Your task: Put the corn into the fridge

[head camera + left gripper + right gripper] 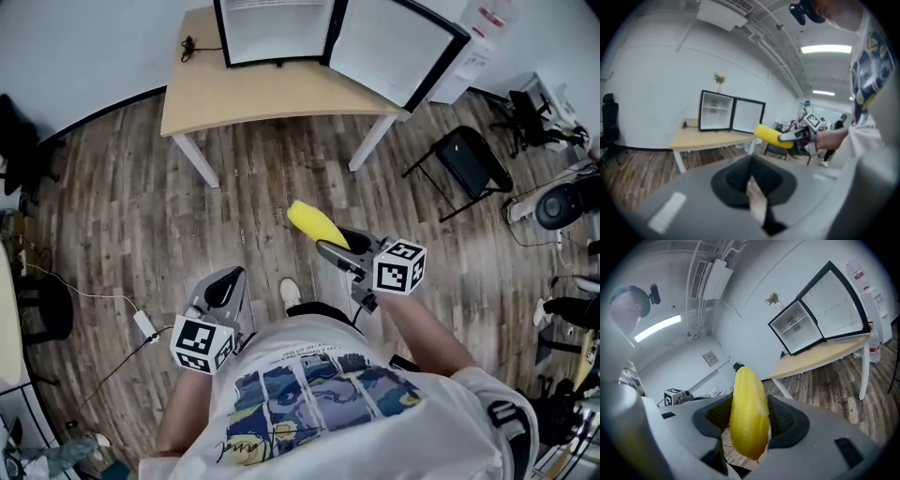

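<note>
The right gripper [330,246] has its jaws spread wide around the corn [316,226]. The right gripper view shows a dark pad pressed against each side of the yellow cob, which sticks out past the tips and tilts up. The left gripper [225,287] is held lower, close to the person's body. In the left gripper view its jaws meet at the tips with nothing between them.

From the head view, the corn hangs in the air over the wooden floor [253,187], well short of the table [272,98]. The mini fridge [277,33] sits at the table's back edge with its door [394,47] swung wide to the right.

Only the left gripper view shows the corn side-on. There it juts out toward the fridge, with two people standing far back in the room behind it. Only the right gripper view looks into the white cabinet, where the shelves can be seen. It also shows a small plant [772,298] on top of the fridge and the left gripper's marker cube [672,396] low at the left.

An open stretch of floor lies between the person and the table's front edge. The table's white legs stand at its corners. A black folding chair [469,161] stands off to the right of the table, apart from it. A thin white cable with a plug block [145,324] lies on the floor beside the left gripper. One shoe [291,292] shows between the two grippers.
</note>
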